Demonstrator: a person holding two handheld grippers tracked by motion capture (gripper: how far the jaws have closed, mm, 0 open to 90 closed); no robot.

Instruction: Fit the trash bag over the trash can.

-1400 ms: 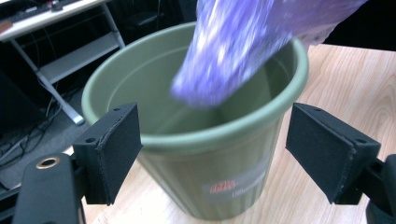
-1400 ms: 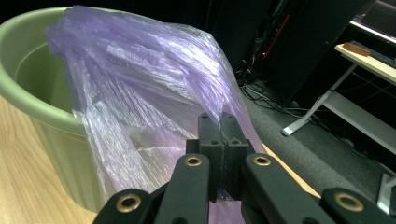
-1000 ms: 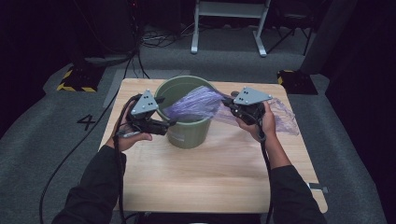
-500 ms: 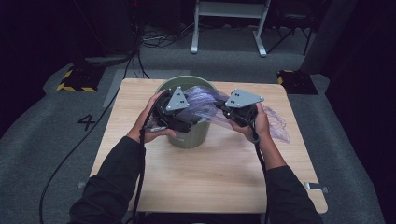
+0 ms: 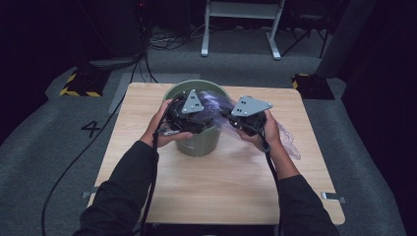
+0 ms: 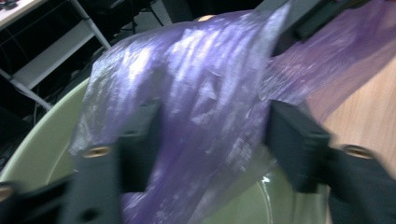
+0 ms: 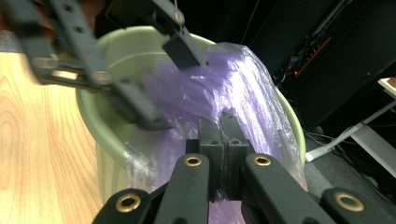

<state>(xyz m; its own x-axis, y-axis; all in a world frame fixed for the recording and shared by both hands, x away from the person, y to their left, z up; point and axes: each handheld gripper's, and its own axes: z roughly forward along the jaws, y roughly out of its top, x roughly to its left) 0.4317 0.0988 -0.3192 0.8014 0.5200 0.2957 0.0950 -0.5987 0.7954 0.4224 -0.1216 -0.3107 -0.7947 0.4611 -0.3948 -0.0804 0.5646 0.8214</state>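
We see a green bucket (image 5: pixel 199 142) standing on the wooden table (image 5: pixel 221 182), toward its far edge; a purple plastic bag (image 6: pixel 196 93) drapes over the bucket's rim, one end inside the mouth, the other trailing onto the table at the right. The right gripper (image 7: pixel 223 140) is clenched on the bag, its two jaws pressed together with the film pinched between them, just beside the rim. The left gripper (image 6: pixel 210 140) hovers over the bucket mouth; its jaws have just been closing, with a fold of the bag between them; we cannot tell whether the pads press on the film. Both grippers sit near each other above the bucket.
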